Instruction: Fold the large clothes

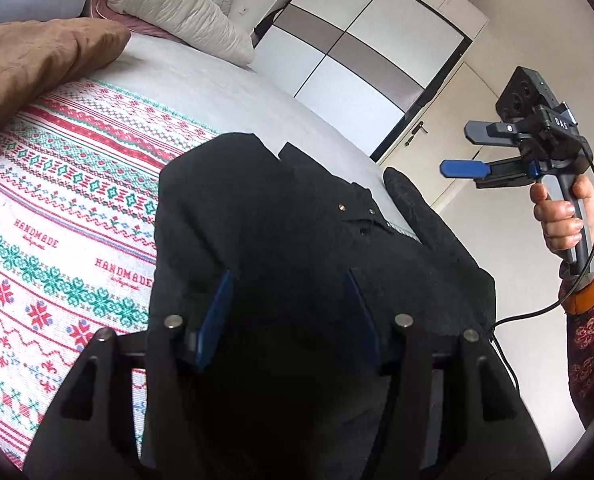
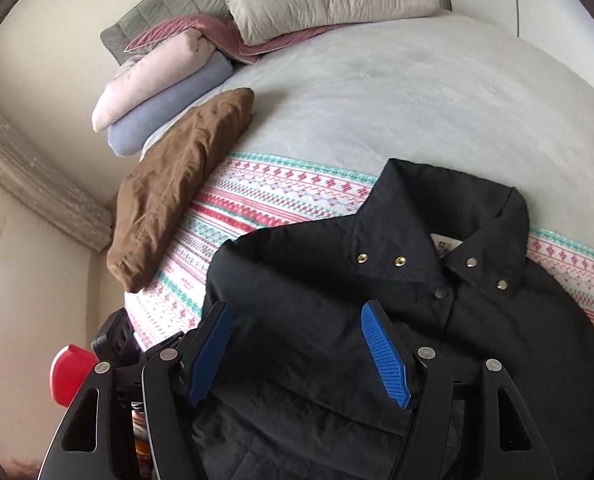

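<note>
A big bed (image 2: 397,92) fills the room, with a patterned blanket (image 1: 57,216) spread over its near part. A black jacket (image 2: 377,288) lies on the blanket, collar up and snaps showing. A brown folded cloth (image 2: 177,184) rests beside it, apart from it. Pillows (image 2: 321,4) sit at the far end.

The person's right hand (image 1: 561,216) holds the right gripper (image 1: 455,152) up in the air, away from the bed, pointing sideways. Its fingers stand apart with nothing between them.

The left gripper (image 1: 289,300) points down at the jacket. The dark cloth fills the space between its blue pads (image 1: 217,312), and the black on black makes it hard to tell if they pinch it. The jacket's lower part is cut off.
</note>
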`<state>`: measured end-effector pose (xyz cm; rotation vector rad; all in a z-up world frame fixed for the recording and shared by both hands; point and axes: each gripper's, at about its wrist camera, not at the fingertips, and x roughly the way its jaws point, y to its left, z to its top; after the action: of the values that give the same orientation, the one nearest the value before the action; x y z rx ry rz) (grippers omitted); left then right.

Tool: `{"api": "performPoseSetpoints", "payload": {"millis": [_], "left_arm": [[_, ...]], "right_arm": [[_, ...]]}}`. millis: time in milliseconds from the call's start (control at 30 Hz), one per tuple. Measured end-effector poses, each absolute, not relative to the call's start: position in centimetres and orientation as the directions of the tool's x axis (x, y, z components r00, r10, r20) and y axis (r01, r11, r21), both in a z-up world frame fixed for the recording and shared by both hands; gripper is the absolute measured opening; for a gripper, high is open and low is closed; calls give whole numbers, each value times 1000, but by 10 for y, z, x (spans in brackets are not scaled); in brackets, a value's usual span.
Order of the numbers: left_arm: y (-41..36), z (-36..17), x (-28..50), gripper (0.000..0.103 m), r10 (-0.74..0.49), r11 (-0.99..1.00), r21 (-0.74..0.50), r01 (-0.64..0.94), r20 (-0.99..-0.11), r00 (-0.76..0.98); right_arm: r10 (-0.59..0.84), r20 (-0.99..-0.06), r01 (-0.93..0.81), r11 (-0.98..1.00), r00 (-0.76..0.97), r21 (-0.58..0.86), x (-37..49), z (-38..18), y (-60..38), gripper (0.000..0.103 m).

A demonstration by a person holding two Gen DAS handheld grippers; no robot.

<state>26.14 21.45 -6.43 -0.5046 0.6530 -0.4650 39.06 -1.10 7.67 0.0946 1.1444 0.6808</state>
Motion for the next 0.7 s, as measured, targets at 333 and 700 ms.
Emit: {"api": "performPoseSetpoints", "payload": {"millis": [333, 700], "left_arm": [[204, -82, 272, 59, -624, 745, -608, 274, -491, 608], [200, -88, 272, 59, -629, 741, -615, 269, -497, 598]], "right_arm": [[579, -800, -449, 679, -158, 581, 473, -42, 133, 70], [743, -635, -351, 548, -212, 759, 492, -74, 182, 67]]}}
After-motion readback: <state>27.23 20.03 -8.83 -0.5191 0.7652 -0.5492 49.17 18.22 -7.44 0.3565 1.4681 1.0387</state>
